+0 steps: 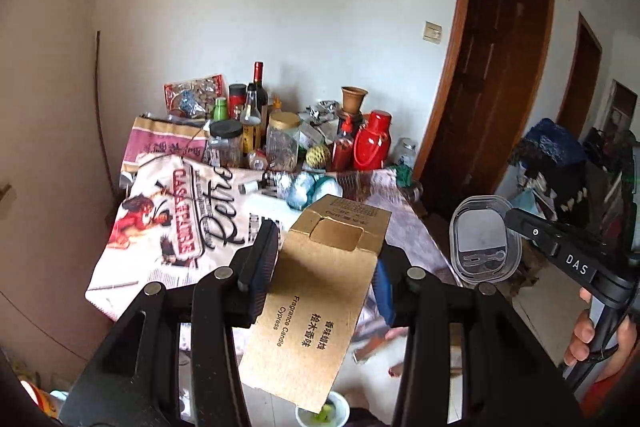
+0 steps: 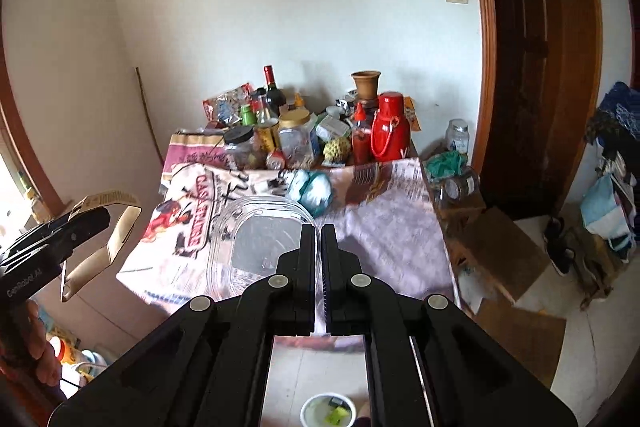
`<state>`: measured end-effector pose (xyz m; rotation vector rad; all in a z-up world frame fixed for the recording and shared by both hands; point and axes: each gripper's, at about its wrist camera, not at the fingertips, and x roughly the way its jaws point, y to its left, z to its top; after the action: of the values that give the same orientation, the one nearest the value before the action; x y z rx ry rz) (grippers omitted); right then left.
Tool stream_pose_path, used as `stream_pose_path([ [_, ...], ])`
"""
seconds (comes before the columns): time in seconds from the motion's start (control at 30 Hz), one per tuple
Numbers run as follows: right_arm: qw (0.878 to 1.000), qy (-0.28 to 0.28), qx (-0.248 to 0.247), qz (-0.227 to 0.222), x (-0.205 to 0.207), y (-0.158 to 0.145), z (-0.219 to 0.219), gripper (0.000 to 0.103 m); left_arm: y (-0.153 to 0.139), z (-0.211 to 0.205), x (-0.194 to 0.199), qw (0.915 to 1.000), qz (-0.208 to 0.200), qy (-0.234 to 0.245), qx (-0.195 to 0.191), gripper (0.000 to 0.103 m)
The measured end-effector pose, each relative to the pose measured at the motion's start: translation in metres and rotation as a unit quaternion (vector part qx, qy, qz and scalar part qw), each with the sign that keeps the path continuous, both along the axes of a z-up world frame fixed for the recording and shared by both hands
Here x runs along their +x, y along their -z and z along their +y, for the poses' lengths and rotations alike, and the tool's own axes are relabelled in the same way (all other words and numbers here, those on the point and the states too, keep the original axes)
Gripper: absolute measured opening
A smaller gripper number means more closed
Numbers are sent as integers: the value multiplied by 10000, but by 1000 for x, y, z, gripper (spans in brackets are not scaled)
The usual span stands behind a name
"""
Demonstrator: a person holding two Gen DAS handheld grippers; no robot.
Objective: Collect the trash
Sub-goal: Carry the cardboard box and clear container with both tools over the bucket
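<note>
On the held box point(image 1: 316, 291): "Fragrance Candle Cypress".

The right tongs point(image 2: 320, 247) pinch the rim of a clear plastic tub point(image 2: 260, 239) above the desk point(image 2: 392, 227). At the left, the left tongs point(image 2: 86, 221) hold a brown cardboard box point(image 2: 104, 239). Below, a small white bin point(image 2: 329, 411) sits on the floor with green bits inside.

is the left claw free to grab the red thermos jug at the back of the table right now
Probably not. The left claw is shut on a flattened brown cardboard candle box, and the red thermos jug stands far back behind two pale wrapped bundles.
</note>
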<state>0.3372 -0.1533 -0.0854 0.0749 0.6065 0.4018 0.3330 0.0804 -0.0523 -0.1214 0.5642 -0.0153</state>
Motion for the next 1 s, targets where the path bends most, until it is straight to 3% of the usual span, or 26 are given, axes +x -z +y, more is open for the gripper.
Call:
stream_pose_path([
  [0.23, 9991, 216, -70, 360, -49, 22, 9, 3, 25, 12, -49, 9989, 376, 258, -47, 43],
  [0.63, 9946, 173, -118, 1012, -73, 68, 9, 3, 78, -4, -67, 9915, 1218, 452, -43, 43],
  [0.8, 9898, 50, -239, 1405, -59, 110, 5, 3, 112, -13, -52, 9860, 1612, 407, -104, 43],
  [1.0, 9812, -166, -407, 1878, -35, 175, -2, 3, 179, -28, -29, 9778, 2075, 236, -181, 43],
])
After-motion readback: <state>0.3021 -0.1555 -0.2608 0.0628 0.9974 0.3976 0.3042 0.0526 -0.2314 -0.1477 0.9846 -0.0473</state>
